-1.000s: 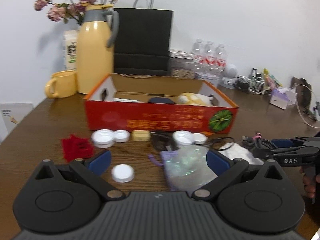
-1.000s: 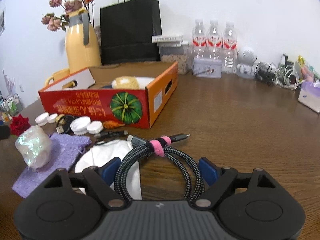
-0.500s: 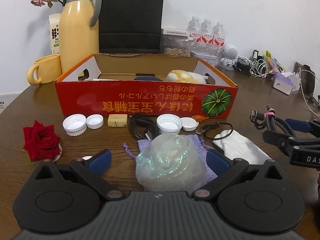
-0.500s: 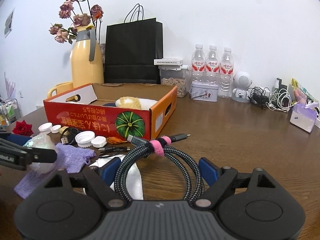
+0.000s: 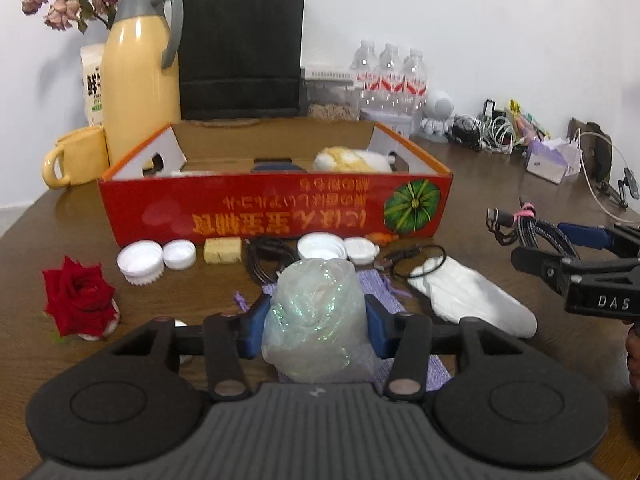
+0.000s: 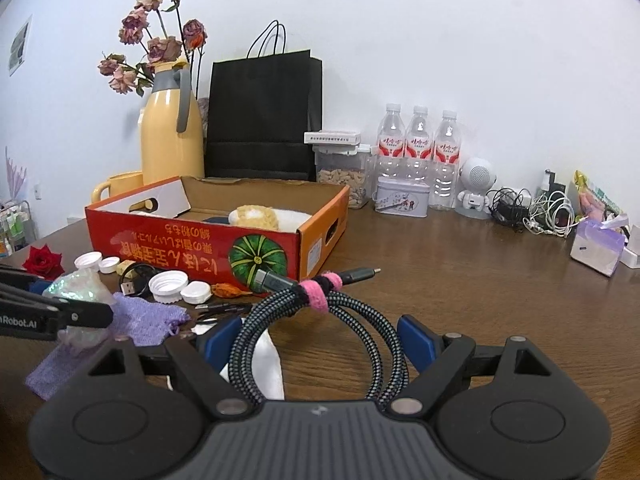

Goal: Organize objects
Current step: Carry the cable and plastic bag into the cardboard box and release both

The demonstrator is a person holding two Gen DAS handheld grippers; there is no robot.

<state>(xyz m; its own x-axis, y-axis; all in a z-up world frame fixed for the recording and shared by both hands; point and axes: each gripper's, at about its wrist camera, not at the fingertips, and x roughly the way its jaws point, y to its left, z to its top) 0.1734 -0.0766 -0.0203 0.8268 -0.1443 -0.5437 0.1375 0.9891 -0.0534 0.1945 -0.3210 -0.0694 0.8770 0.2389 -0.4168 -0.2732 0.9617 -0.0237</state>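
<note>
A crumpled iridescent plastic bag (image 5: 316, 312) sits on a purple knit pouch (image 6: 148, 316). My left gripper (image 5: 316, 320) is closing on the bag, and both blue pads touch its sides. My right gripper (image 6: 320, 336) is shut on a coiled braided cable (image 6: 320, 308) with a pink strap, held above the table at the right of the left wrist view (image 5: 536, 232). An open red cardboard box (image 5: 276, 216) stands behind with a plush toy (image 5: 352, 160) inside. In front of the box lie white caps (image 5: 140, 260), a yellow block (image 5: 222, 250), a black cable (image 5: 266, 258), a white cloth (image 5: 472, 300) and a red rose (image 5: 78, 296).
A yellow thermos jug (image 5: 140, 80), yellow mug (image 5: 78, 156) and black paper bag (image 5: 240, 48) stand behind the box. Water bottles (image 6: 418, 148), a tin (image 6: 402, 200), a small white robot figure (image 6: 476, 188), tangled chargers (image 6: 536, 212) and a tissue pack (image 6: 596, 248) line the back right.
The left gripper's jaws came in from wide open until they touch the iridescent bag, after nudging forward over it. The right gripper kept the cable and tilted up slightly.
</note>
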